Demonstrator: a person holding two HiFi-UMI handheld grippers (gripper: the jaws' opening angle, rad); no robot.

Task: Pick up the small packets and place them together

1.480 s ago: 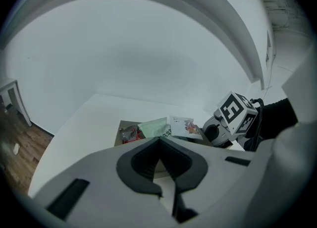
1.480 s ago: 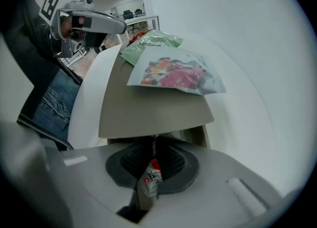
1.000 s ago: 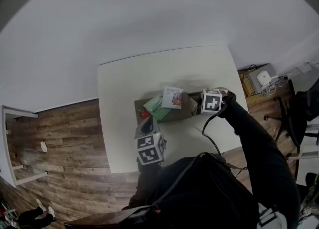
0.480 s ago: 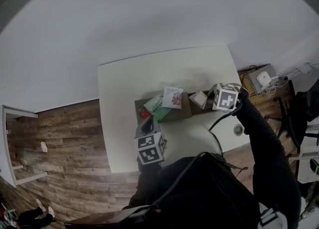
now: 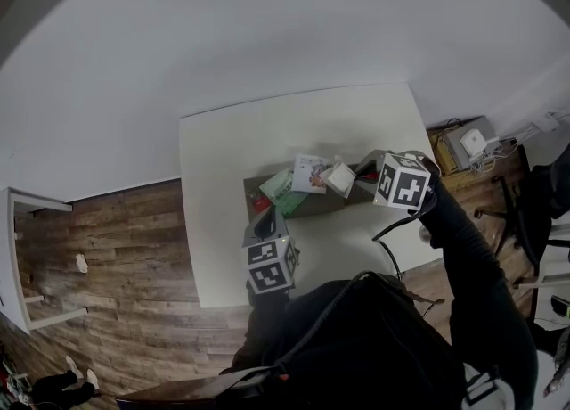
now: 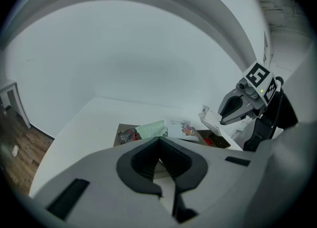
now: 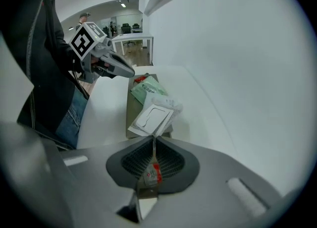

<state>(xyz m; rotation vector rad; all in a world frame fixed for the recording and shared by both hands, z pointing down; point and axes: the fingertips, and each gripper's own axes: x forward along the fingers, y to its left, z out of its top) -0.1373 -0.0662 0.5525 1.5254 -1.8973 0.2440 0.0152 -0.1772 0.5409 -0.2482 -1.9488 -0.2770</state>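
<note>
Packet (image 5: 338, 176), white, hangs pinched by one edge in my right gripper (image 5: 358, 176), above the right half of the brown tray (image 5: 312, 207). Green packet (image 5: 280, 191) and printed packet (image 5: 309, 172) lie just left of it along the tray's long axis, so I judge the drop goes leftward. Left gripper (image 5: 267, 221) sits at the tray's near-left corner, jaws together, empty.

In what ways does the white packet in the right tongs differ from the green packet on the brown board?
The white packet is pinched at one edge by the right tongs and held clear of the brown board; the green packet lies on that board, ungripped. The white packet is white, the green packet pale green. Both are small, flat packets.
</note>
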